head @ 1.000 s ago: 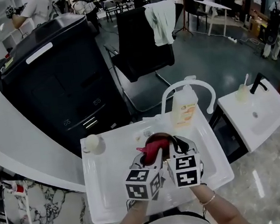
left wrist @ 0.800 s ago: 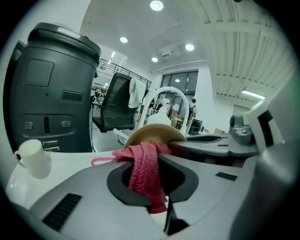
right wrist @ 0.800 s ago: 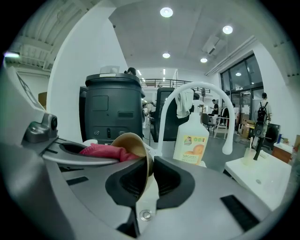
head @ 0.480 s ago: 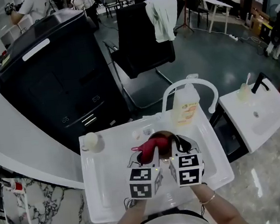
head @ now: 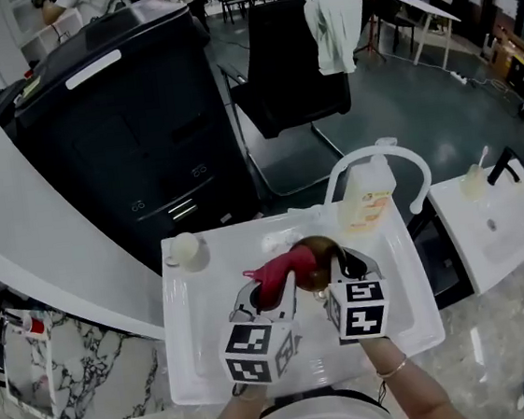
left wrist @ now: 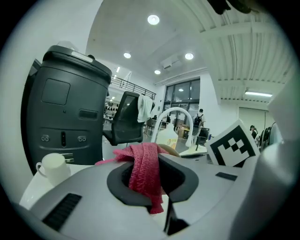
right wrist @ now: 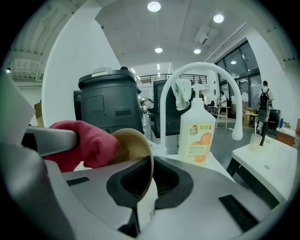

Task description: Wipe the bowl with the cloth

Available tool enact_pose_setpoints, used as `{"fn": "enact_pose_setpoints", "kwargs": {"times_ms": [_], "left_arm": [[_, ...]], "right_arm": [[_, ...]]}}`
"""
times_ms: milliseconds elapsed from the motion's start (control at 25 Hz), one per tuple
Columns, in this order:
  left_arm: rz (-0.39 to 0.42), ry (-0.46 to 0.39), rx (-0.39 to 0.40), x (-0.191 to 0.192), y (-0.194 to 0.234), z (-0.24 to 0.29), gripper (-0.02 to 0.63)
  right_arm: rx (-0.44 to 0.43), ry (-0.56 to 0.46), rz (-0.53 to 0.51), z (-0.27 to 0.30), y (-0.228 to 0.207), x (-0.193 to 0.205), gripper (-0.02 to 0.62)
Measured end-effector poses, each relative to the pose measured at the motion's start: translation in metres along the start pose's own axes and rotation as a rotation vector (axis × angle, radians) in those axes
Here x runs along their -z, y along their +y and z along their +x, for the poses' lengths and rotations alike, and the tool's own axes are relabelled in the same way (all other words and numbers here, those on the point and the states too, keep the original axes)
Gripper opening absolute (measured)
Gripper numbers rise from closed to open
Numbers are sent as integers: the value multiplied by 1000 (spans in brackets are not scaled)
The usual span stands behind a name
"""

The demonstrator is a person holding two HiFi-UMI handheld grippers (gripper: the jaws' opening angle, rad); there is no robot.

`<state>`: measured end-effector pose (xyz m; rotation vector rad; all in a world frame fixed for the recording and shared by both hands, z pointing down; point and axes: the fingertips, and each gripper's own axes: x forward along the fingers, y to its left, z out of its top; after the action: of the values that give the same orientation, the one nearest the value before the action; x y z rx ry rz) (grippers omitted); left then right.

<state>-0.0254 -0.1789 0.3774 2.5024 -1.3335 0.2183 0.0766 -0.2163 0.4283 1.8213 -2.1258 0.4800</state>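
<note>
- The brown bowl [right wrist: 131, 147] is held tilted on edge above the white sink [head: 196, 352]. Its rim is clamped between the narrow jaws of the right gripper [right wrist: 144, 183].
- The red cloth [left wrist: 144, 166] is pinched in the left gripper [left wrist: 151, 183] and lies against the bowl's face.
- A soap bottle [head: 366, 197] stands beside the arched faucet [head: 378, 155].
- A white cup [head: 185, 250] sits at the sink's far left corner.

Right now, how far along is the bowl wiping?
Done: the right gripper is shut on the bowl at its rim and the left gripper on the cloth, both over the sink. In hand: the cloth is bunched against the bowl. Left: finishing the wipe. I can't tell how much is wiped.
</note>
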Motion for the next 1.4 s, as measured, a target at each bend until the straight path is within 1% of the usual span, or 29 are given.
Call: {"fn": "enact_pose_setpoints", "kwargs": {"times_ms": [80, 200, 280, 520, 760, 840, 960, 1080, 1400], "left_arm": [[6, 22, 28, 5, -11, 9, 51], [0, 92, 77, 20, -25, 22, 51], [-12, 133, 121, 29, -33, 26, 49], [-42, 265, 304, 57, -58, 28, 49], [-23, 326, 383, 72, -66, 22, 49], [-15, 344, 393, 75, -66, 20, 49], [0, 361, 386, 79, -61, 17, 49], [4, 363, 364, 81, -54, 13, 49], [-18, 355, 286, 84, -27, 5, 49]], "right_arm": [[-20, -12, 7, -1, 9, -4, 15], [-41, -39, 14, -6, 17, -11, 14], [-42, -39, 16, -9, 15, -12, 15], [-33, -34, 35, -13, 5, -9, 25], [-24, 6, 71, -13, 0, 5, 28], [-21, 17, 90, -12, -2, 9, 28], [-11, 24, 108, -10, -7, 12, 28], [2, 22, 125, -8, -13, 12, 27], [18, 30, 159, -3, -23, 12, 21]]}}
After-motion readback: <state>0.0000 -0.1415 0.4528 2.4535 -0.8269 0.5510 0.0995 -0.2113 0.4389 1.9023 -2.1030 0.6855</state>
